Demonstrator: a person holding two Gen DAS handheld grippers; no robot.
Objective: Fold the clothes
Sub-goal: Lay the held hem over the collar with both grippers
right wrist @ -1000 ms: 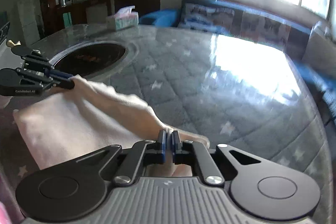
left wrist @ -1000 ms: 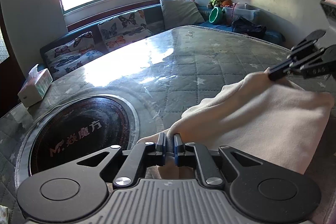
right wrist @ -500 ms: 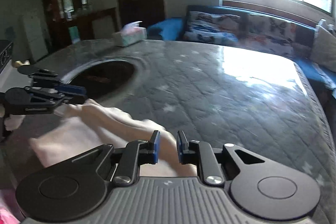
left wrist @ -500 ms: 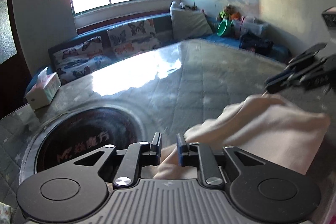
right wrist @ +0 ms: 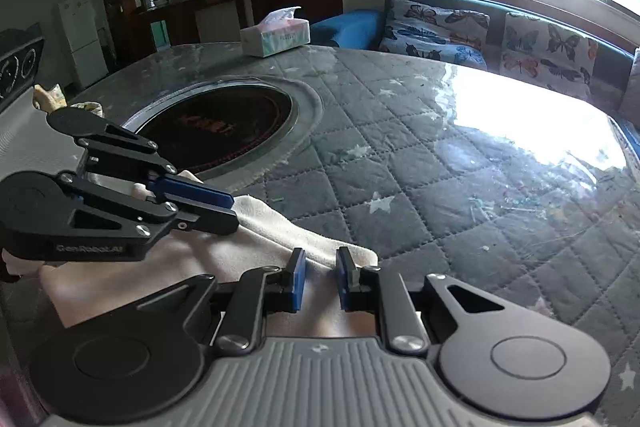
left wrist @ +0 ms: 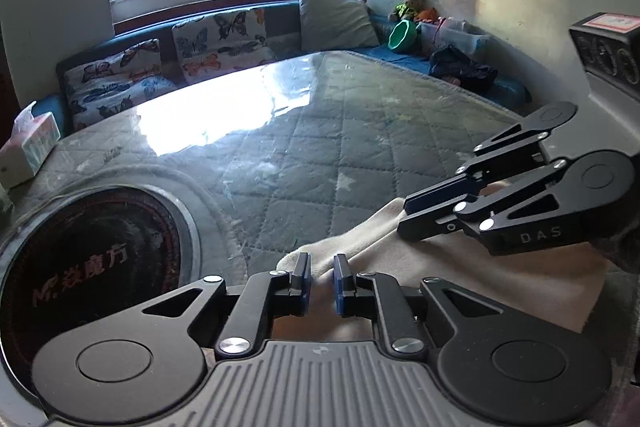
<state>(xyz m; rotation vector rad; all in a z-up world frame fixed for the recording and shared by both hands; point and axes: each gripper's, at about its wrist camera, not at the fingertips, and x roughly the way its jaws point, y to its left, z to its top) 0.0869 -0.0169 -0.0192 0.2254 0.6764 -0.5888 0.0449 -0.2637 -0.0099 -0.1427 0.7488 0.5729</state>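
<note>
One tissue box (right wrist: pixel 275 31), far ahead of the right tongs (right wrist: pixel 320 277), with a tissue poking out of its slot. One green bowl (left wrist: pixel 402 35) and one clear plastic bin (left wrist: pixel 456 35) far ahead of the left tongs (left wrist: pixel 321 279), on the blue seat by the wall; contents of the bin too small to tell. One folded cream garment (left wrist: pixel 460 267), lying flat on the quilted bench (right wrist: pixel 460 195), directly under and between both tongs. Left tongs parted, gripping nothing, tips just over the garment's near corner. Right tongs likewise parted and empty above the folded edge. One round black cooktop (right wrist: pixel 216 125) sunk into the bench beyond the left tongs. Two butterfly cushions (left wrist: pixel 222 41) far ahead, under the window.
</note>
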